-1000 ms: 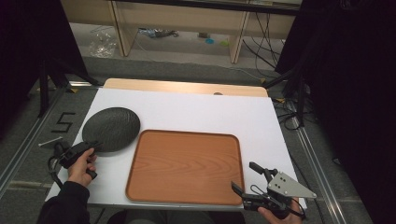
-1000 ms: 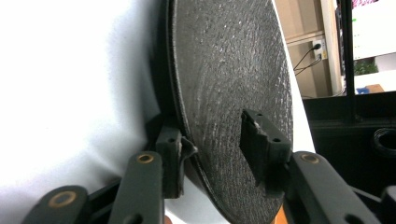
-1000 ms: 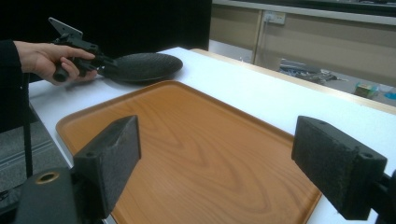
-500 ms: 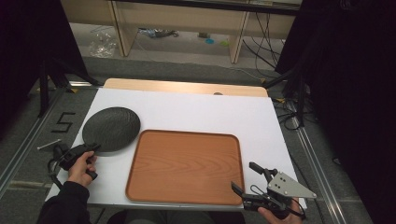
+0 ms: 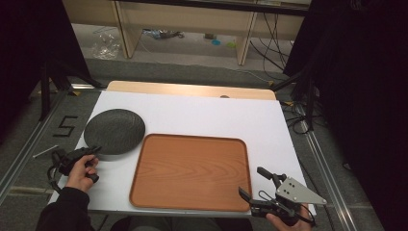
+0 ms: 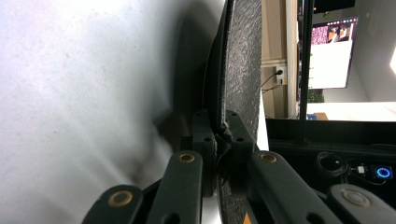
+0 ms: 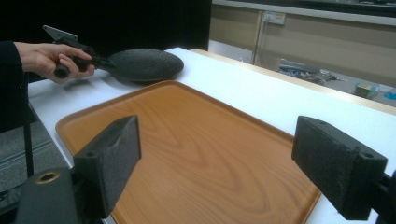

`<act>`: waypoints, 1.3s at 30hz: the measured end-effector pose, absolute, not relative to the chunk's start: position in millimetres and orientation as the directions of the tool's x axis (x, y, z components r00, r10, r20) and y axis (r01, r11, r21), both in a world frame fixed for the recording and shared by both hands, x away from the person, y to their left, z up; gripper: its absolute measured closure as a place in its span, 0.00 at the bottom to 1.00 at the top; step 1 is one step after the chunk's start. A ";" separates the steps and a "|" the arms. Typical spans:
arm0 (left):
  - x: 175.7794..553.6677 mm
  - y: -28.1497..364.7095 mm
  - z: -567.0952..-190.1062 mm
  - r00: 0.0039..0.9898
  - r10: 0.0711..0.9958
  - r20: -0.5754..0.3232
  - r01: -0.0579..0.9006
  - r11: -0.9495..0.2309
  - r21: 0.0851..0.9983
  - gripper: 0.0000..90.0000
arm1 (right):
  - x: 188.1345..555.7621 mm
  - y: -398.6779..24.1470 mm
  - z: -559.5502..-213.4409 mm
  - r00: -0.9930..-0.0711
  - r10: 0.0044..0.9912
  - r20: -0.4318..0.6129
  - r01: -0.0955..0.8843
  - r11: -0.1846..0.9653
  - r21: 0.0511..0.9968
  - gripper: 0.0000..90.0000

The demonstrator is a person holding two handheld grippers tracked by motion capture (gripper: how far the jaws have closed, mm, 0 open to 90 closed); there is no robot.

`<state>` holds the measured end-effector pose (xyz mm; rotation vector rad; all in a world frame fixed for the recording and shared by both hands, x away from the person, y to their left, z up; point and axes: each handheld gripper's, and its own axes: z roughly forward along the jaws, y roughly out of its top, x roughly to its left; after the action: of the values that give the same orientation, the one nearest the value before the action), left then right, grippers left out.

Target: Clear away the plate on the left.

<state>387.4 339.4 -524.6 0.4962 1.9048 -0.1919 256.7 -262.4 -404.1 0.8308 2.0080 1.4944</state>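
The tray (image 5: 191, 172) lies mid-table, its long axis left to right. The plate (image 5: 114, 131) sits at its 10 o'clock — near rim pinched by the left gripper (image 5: 91, 152). The right gripper (image 5: 254, 187), jaws wide, waits at the tray's 4 o'clock corner — likely destination.

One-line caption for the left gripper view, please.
Left claw shut on the rim of the dark textured plate, seen edge-on above the white table.

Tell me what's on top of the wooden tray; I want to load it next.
Nothing lies on the wooden tray; its whole wood-grain surface shows bare. The dark round plate sits beside it on the white table, gripped at its rim by the left gripper. What's under the tray is hidden.
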 end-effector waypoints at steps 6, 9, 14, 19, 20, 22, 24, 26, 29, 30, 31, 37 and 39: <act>385.8 339.5 -521.4 -0.314 0.229 -0.921 0.414 0.906 0.084 0.95 | 256.6 -262.1 -404.0 -0.696 0.718 -0.019 0.183 0.203 0.962 0.18; 384.9 338.3 -518.5 -0.313 0.228 -0.922 0.402 0.911 0.089 0.94 | 256.6 -262.3 -403.9 -0.691 0.722 -0.032 0.176 0.212 0.961 0.18; 384.0 338.3 -517.5 -0.318 0.225 -0.921 0.398 0.913 0.086 0.94 | 257.1 -262.5 -404.2 -0.696 0.718 -0.029 0.172 0.206 0.963 0.18; 381.5 338.3 -513.0 -0.301 0.187 -0.935 0.371 0.926 0.065 0.94 | 255.3 -262.6 -403.5 -0.694 0.720 -0.009 0.205 0.209 0.956 0.18; 381.5 338.3 -513.0 -0.301 0.187 -0.935 0.371 0.926 0.065 0.94 | 257.0 -263.0 -403.8 -0.696 0.717 -0.027 0.175 0.207 0.963 0.18; 380.9 337.6 -511.0 -0.294 0.175 -0.940 0.361 0.930 0.061 0.94 | 257.4 -262.2 -404.4 -0.696 0.718 -0.021 0.173 0.195 0.965 0.18; 379.4 336.4 -506.8 -0.277 0.168 -0.946 0.372 0.927 0.056 0.94 | 255.3 -262.4 -403.7 -0.692 0.722 -0.006 0.203 0.202 0.958 0.18; 378.9 334.4 -504.2 -0.265 0.167 -0.950 0.380 0.923 0.056 0.94 | 257.9 -261.6 -404.6 -0.705 0.709 -0.013 0.171 0.188 0.967 0.18; 378.0 330.1 -500.5 -0.243 0.177 -0.954 0.401 0.913 0.067 0.94 | 256.7 -263.1 -403.6 -0.699 0.715 -0.024 0.185 0.213 0.959 0.18; 378.0 330.1 -500.5 -0.243 0.177 -0.954 0.401 0.913 0.067 0.94 | 256.7 -263.1 -403.6 -0.699 0.715 -0.024 0.185 0.213 0.959 0.18; 378.0 326.9 -498.2 -0.234 0.173 -0.957 0.418 0.906 0.062 0.94 | 256.7 -261.2 -404.4 -0.700 0.714 -0.003 0.187 0.187 0.965 0.18; 377.9 314.2 -493.6 -0.216 0.184 -0.959 0.463 0.884 0.065 0.94 | 257.8 -261.6 -404.6 -0.705 0.709 -0.011 0.172 0.186 0.967 0.18; 378.1 308.0 -491.9 -0.203 0.190 -0.961 0.483 0.873 0.071 0.94 | 257.1 -262.7 -404.0 -0.697 0.717 -0.023 0.181 0.206 0.962 0.18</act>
<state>378.1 308.0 -491.9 0.5113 1.7809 -0.2874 257.1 -262.7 -404.0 0.8311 2.0157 1.5079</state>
